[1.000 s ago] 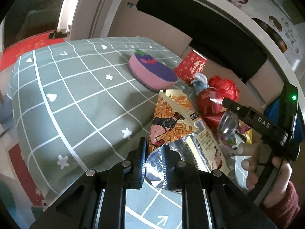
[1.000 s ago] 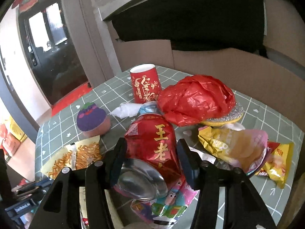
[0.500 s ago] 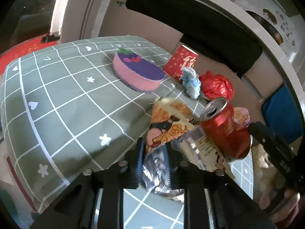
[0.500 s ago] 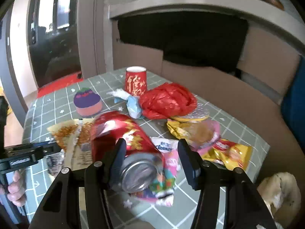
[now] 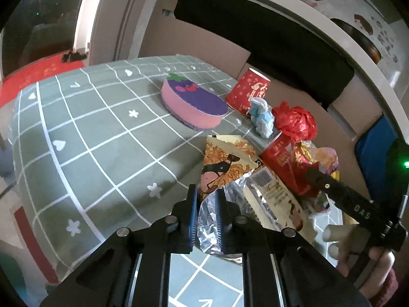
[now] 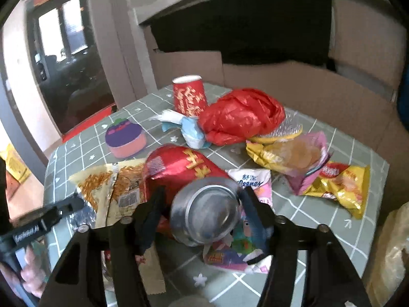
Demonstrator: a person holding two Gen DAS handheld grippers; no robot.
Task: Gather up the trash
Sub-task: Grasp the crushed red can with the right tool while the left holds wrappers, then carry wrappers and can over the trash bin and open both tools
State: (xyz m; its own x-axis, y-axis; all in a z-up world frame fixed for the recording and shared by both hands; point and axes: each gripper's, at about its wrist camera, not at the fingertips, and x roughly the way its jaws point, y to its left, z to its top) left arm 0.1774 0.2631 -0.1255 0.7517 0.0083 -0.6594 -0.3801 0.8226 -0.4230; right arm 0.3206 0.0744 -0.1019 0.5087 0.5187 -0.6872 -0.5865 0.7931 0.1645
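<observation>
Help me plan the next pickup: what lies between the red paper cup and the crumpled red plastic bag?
A twisted blue-and-white wrapper lies between the red paper cup and the red plastic bag, touching the bag's near edge. Both wrist views show it.

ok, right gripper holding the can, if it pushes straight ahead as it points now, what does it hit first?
Likely the crumpled red plastic bag, which lies straight beyond the red can held in the right gripper. The blue-white wrapper sits just left of that line. Depth is unclear in this fisheye view.
</observation>
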